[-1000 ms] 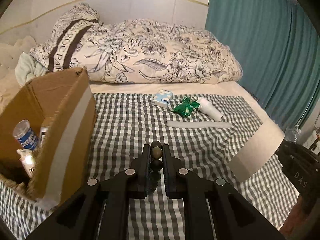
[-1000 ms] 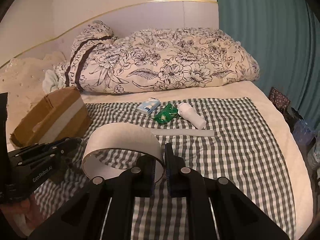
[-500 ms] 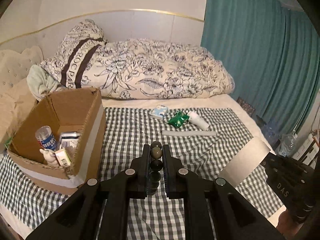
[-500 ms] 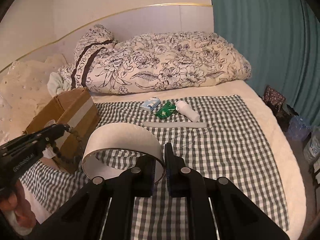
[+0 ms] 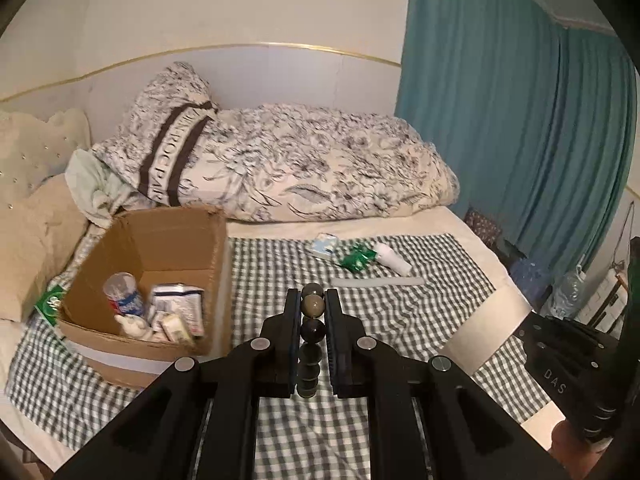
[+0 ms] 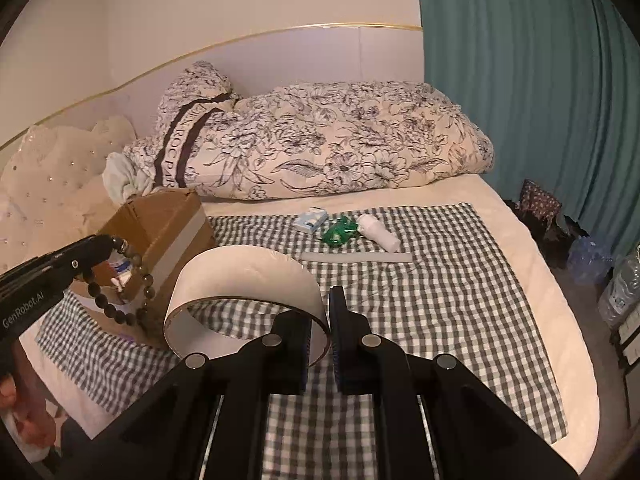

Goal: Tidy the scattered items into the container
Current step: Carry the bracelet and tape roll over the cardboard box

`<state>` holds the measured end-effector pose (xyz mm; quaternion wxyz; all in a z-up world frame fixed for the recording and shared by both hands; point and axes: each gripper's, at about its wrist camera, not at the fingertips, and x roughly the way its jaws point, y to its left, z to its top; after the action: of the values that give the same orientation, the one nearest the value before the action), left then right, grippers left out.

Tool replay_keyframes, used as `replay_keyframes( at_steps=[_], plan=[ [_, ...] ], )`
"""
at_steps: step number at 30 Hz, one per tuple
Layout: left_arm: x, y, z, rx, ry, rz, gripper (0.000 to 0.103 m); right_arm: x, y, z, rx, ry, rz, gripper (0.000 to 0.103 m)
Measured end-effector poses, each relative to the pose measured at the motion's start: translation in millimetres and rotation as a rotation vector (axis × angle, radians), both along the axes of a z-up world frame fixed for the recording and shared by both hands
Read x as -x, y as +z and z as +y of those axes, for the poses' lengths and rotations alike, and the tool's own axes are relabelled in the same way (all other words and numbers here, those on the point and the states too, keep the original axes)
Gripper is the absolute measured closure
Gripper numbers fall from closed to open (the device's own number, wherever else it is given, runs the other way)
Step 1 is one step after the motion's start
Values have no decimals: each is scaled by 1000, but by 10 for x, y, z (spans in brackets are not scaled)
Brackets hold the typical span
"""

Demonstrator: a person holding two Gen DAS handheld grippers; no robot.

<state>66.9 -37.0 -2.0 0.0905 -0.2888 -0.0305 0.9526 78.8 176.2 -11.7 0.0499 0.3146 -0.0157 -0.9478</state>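
My left gripper [image 5: 312, 296] is shut on a bracelet of dark round beads [image 5: 313, 306], held in the air over the checked cloth. In the right wrist view the bracelet [image 6: 120, 312] hangs in a loop from that gripper [image 6: 105, 245], close to the cardboard box [image 6: 176, 216]. My right gripper [image 6: 322, 314] is shut on the edge of a wide white curved band [image 6: 244, 276]. The open box [image 5: 160, 236] at left holds a can [image 5: 124, 298] and several packets. Farther off on the cloth lie a blue-white packet [image 5: 325, 246], a green packet [image 5: 357, 258], a white tube [image 5: 394, 258] and a flat white strip [image 5: 376, 281].
A floral duvet [image 5: 300, 168] is piled along the headboard, with pale cushions [image 5: 32, 184] at left. Another green packet [image 5: 48, 302] lies left of the box. A teal curtain [image 5: 500, 120] hangs at right, with water bottles [image 6: 624, 284] and bags on the floor below.
Both grippers have risen and drawn back from the bed, each keeping its hold. The box's inside has come into the left wrist view, and the scattered items look smaller and farther.
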Motion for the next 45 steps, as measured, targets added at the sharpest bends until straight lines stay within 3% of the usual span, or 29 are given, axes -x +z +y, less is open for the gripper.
replay_keyframes(
  at_steps=[15, 27, 34, 45],
  plan=[
    [-66, 165, -810, -4, 143, 29, 92, 24, 244, -770, 13, 176, 33, 94],
    [24, 98, -1384, 5, 223, 20, 92, 222, 302, -1441, 54, 298, 29, 94],
    [228, 47, -1597, 64, 240, 25, 92, 531, 286, -1930, 48, 385, 21, 94],
    [843, -158, -2022, 16, 278, -20, 92, 1194, 107, -2514, 15, 442, -23, 94]
  ],
)
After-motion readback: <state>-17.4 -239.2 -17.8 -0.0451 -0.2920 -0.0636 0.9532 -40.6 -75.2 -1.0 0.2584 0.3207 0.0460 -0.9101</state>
